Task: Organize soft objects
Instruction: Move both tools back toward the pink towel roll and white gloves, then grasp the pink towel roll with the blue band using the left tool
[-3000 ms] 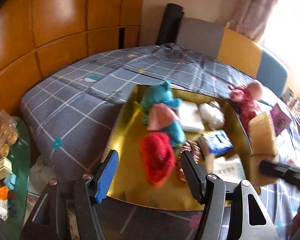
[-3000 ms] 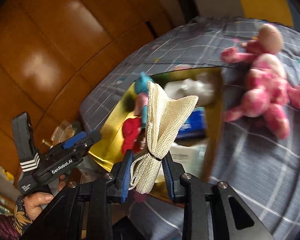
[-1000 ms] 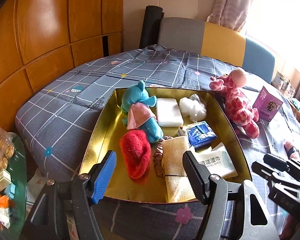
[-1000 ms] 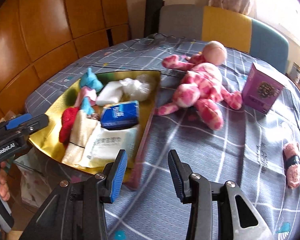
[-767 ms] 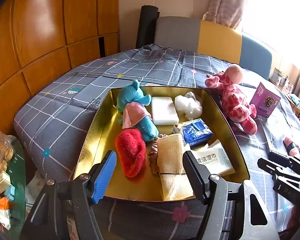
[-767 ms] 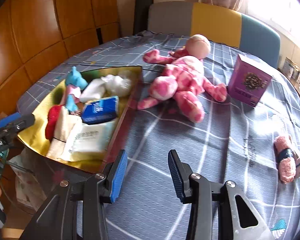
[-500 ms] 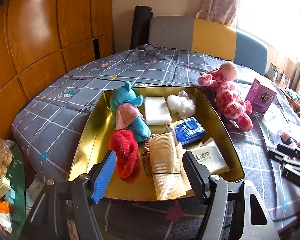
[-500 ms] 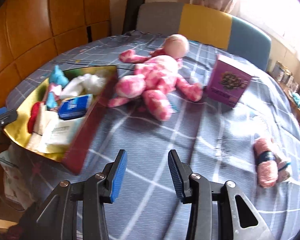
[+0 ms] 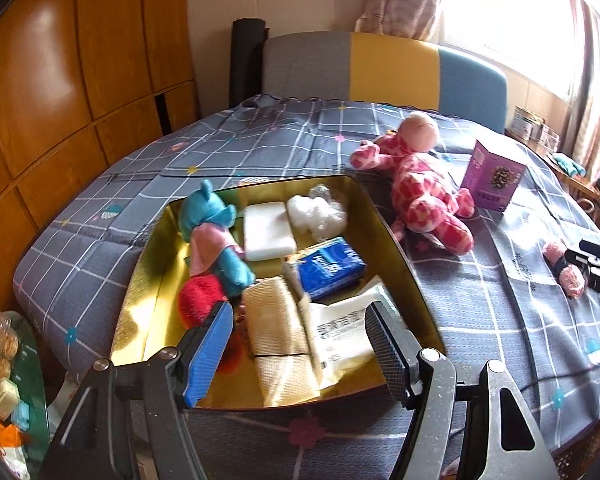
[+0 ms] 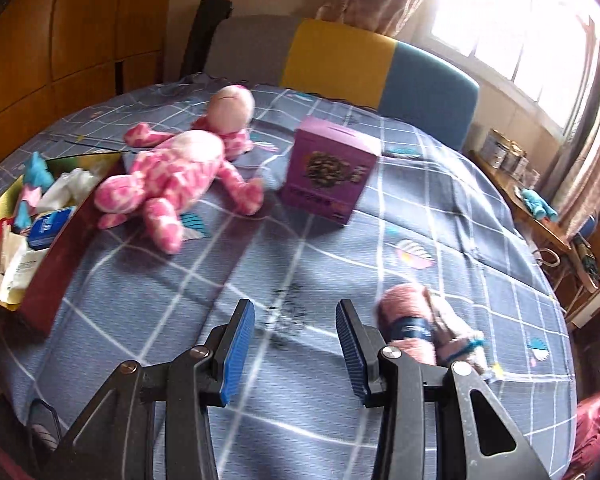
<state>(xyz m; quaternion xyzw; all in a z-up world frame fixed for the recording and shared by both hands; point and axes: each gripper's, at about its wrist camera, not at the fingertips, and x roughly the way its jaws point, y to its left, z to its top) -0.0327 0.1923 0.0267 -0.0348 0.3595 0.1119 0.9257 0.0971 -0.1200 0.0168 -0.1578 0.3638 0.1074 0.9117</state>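
A gold tray (image 9: pixel 140 280) on the grey checked cloth holds a blue plush (image 9: pixel 216 236), a red knit piece (image 9: pixel 198 300), a beige mesh cloth (image 9: pixel 278 332), a white sponge (image 9: pixel 266 230), white fluff, a blue tissue pack (image 9: pixel 330 268) and a wet-wipes pack (image 9: pixel 346 336). My left gripper (image 9: pixel 300 352) is open and empty over the tray's near edge. A pink spotted plush (image 10: pixel 172 176) lies right of the tray (image 10: pixel 48 256). My right gripper (image 10: pixel 296 348) is open and empty, just left of a rolled pink sock (image 10: pixel 416 324) that also shows in the left wrist view (image 9: pixel 564 268).
A purple box (image 10: pixel 328 172) stands behind the pink plush. A grey, yellow and blue seat back (image 9: pixel 380 68) lines the table's far side. Wood panels (image 9: pixel 80 80) are at the left. A side shelf with tins (image 10: pixel 512 160) is at the right.
The right gripper let go of the beige mesh cloth into the tray, then swung right across the table to the pink sock. The left gripper drew back a little.
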